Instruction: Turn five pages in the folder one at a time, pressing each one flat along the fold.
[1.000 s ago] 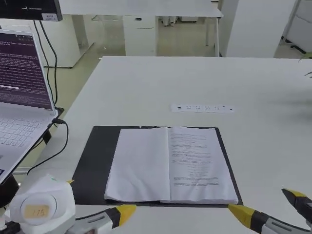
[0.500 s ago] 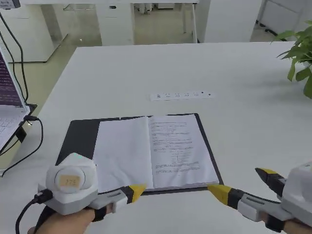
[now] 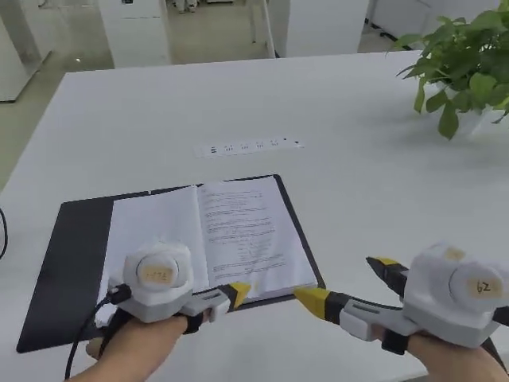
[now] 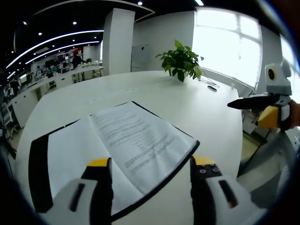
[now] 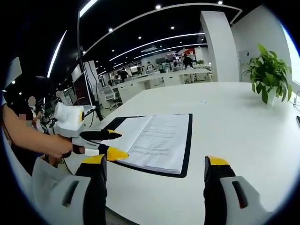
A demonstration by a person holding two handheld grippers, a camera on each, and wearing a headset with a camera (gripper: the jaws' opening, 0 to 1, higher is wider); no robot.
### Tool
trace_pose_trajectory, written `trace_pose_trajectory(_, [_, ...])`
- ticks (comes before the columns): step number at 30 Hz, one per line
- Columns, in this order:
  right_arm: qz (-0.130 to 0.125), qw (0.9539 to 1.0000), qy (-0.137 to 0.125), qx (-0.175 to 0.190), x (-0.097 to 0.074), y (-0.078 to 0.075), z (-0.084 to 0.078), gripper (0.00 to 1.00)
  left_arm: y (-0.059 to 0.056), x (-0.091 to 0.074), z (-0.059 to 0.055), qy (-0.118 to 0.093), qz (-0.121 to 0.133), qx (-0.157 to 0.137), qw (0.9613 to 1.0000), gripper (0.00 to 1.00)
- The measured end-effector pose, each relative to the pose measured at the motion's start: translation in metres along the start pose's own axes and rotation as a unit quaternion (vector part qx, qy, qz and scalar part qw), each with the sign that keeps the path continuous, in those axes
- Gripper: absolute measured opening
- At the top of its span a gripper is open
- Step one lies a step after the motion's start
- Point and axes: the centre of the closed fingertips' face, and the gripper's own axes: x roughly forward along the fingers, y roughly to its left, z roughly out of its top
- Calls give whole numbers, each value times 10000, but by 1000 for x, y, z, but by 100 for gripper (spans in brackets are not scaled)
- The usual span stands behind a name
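Note:
A black folder (image 3: 71, 263) lies open on the white table, a blank page (image 3: 151, 231) on its left and a printed page (image 3: 246, 231) on its right. My left gripper (image 3: 231, 294) hovers open at the folder's front edge, just below the fold; in the left gripper view its tips (image 4: 151, 163) straddle the printed page (image 4: 136, 136). My right gripper (image 3: 343, 280) is open and empty, just off the folder's front right corner. In the right gripper view (image 5: 154, 161) the folder (image 5: 159, 140) lies ahead, with the left gripper (image 5: 110, 143) at its near left.
A white power strip (image 3: 246, 146) lies beyond the folder. A potted plant (image 3: 461, 72) stands at the far right. A black cable (image 3: 87, 342) trails from the left gripper. Bare white table (image 3: 382, 199) stretches right of the folder.
The head camera has swung right and down. Both grippers have come up into view, closer to the folder's front edge. The pages lie as before.

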Motion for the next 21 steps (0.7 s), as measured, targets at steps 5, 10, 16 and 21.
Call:
trace_pose_trajectory(5, [-60, 10000, -25, 63, -1, -4, 1, 84, -21, 31, 0, 145, -168, 175, 9996, 63])
trace_pose_trajectory(10, [-144, 9997, -71, 185, -2, -9, 1, 83, -32, 50, -1, 230, -217, 211, 9993, 60])
trace_pose_trajectory(16, [-164, 9993, -90, 324, -3, -13, 1, 82, -31, 69, -14, 393, -38, 148, 9991, 56])
trace_pose_trajectory(21, [-173, 9992, -70, 352, -2, -13, 0, 81, -28, 78, -16, 367, 84, 58, 9993, 53])
